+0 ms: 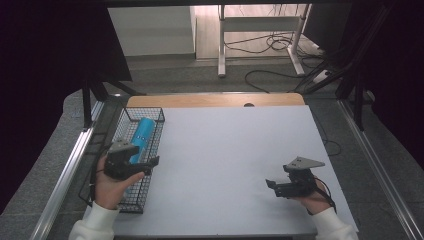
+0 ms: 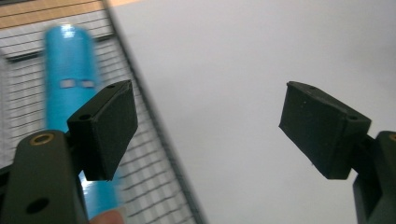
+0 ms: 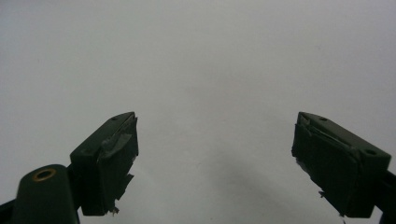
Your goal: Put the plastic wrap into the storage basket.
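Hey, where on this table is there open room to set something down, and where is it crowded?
The white table top is bare from the wire basket on the left across to the right hand-held gripper, and back to the wooden edge. The crowded spot is the basket, with the blue cylinder inside and the left hand-held gripper over it.

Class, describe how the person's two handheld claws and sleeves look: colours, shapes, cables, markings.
Both the left claw and right claw are black, with a grey three-cornered plate on top, blocky pads and brass-ringed holes. The right pads wear frayed tape. A black cable trails from each. Sleeves are white.
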Demonstrator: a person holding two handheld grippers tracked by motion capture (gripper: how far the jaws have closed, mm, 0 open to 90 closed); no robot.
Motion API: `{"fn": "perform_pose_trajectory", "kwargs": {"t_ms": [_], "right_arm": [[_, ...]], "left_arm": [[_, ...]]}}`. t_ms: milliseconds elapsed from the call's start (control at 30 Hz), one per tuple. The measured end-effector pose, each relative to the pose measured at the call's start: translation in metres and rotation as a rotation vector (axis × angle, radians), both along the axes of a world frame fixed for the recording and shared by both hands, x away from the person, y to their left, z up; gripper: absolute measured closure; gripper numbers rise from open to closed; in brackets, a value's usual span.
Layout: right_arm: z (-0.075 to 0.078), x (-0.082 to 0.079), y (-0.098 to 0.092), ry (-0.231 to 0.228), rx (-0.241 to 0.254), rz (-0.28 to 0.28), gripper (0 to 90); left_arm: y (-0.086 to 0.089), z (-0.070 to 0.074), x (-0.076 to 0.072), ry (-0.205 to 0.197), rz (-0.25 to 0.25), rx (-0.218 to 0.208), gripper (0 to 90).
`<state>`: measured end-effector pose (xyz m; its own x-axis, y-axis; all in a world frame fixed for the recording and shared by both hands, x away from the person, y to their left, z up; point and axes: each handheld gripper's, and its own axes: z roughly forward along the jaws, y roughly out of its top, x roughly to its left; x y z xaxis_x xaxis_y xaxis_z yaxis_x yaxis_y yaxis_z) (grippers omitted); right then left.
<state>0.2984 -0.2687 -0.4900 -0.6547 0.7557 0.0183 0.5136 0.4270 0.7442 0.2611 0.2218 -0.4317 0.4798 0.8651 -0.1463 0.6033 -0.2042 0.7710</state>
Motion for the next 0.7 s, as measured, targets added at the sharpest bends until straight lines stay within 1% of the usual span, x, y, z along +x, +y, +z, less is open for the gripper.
{"fn": "perform_pose_trajectory", "kwargs": {"t_ms": [100, 133, 167, 267, 300, 333, 400, 433, 467, 500, 533, 700], "right_arm": [[0.0, -0.001, 0.001, -0.006, 0.005, 0.003, 14.8], [0.0, -0.001, 0.001, -0.008, 0.006, 0.005, 14.8], [0.0, -0.001, 0.002, -0.011, 0.008, 0.005, 14.7], [0.001, -0.003, 0.003, -0.024, 0.016, 0.012, 14.5], [0.001, -0.003, 0.003, -0.026, 0.018, 0.014, 14.5], [0.001, -0.003, 0.003, -0.026, 0.018, 0.014, 14.5], [0.001, -0.004, 0.003, -0.034, 0.021, 0.013, 14.5], [0.001, -0.005, 0.003, -0.041, 0.03, 0.011, 14.5], [0.001, -0.005, 0.003, -0.048, 0.04, 0.01, 14.5], [0.001, -0.005, 0.003, -0.048, 0.04, 0.01, 14.5], [0.002, -0.006, 0.002, -0.052, 0.06, 0.008, 14.5], [0.004, -0.008, 0.002, -0.078, 0.09, 0.015, 14.5]], "left_arm": [[-0.014, -0.005, -0.006, -0.001, -0.067, -0.026, 19.2], [-0.018, -0.007, -0.007, 0.003, -0.089, -0.04, 19.3], [-0.023, -0.01, -0.008, 0.008, -0.114, -0.043, 19.4], [-0.04, -0.018, -0.013, 0.016, -0.171, -0.035, 19.4], [-0.05, -0.024, -0.015, 0.015, -0.208, -0.02, 19.3], [-0.05, -0.024, -0.015, 0.015, -0.208, -0.02, 19.5], [-0.06, -0.029, -0.017, 0.02, -0.246, -0.006, 19.4], [-0.065, -0.033, -0.017, 0.02, -0.262, 0.011, 19.4], [-0.066, -0.034, -0.016, 0.018, -0.262, 0.021, 19.4], [-0.066, -0.034, -0.016, 0.018, -0.262, 0.021, 19.4], [-0.067, -0.035, -0.016, 0.021, -0.26, 0.028, 19.4], [-0.066, -0.037, -0.014, 0.028, -0.255, 0.017, 19.6]]}}
